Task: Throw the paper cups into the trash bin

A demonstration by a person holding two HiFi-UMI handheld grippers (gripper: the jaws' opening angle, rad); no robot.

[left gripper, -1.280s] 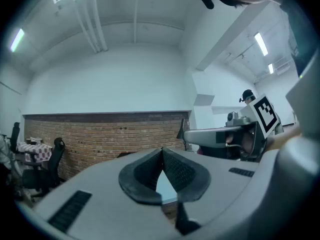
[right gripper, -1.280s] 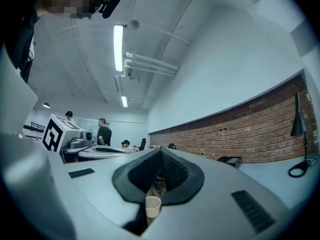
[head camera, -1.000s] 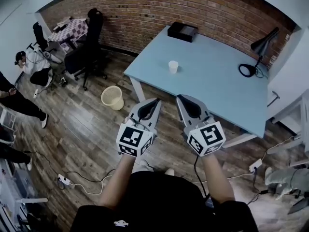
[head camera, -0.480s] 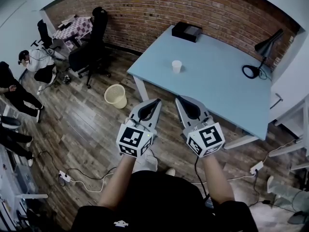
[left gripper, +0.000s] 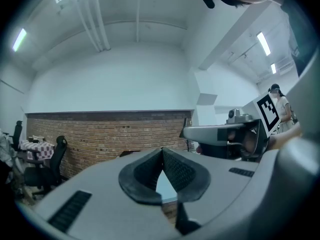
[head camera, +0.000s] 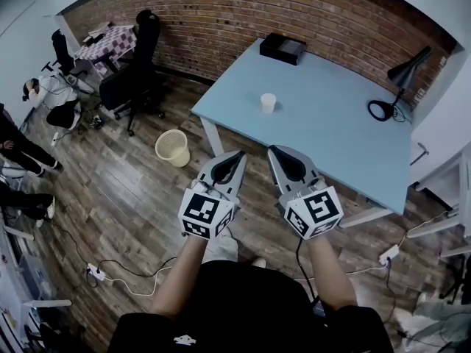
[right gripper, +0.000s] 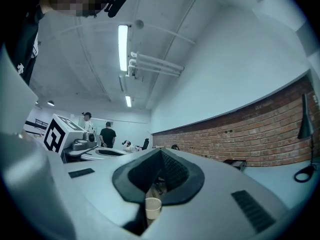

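The only print I can make out is the bold black-and-white square pattern on the marker cubes (head camera: 206, 212), one at the back of each tool; it carries no letters.

Against the earlier frames, little has changed around the tabletop (head camera: 346, 145). The paper cup (head camera: 268, 103) stands on the same spot, the trash bin (head camera: 172, 148) has not shifted, and both grippers hang where they were. Only the people (head camera: 22, 153) far off the tabletop's left end have moved, the one in dark clothes now closer to the frame's edge.

The paper cup is small, white and upright with its mouth open. It stands alone on the pale blue tabletop near the left end, well apart from the black box (head camera: 280, 48) at the brick wall (head camera: 221, 20) side and the black desk lamp (head camera: 397, 79) at the right end.

The trash bin is pale yellow, round and open-topped. It stands on the wooden floor (head camera: 125, 197) just off the tabletop's left corner and shows again low in the right gripper view (right gripper: 153, 207).

The left hand-held gripper (head camera: 235, 157) and right hand-held gripper (head camera: 274, 151) are held side by side just short of the tabletop's near edge, tips toward it. Each has its jaws brought together with nothing between them.
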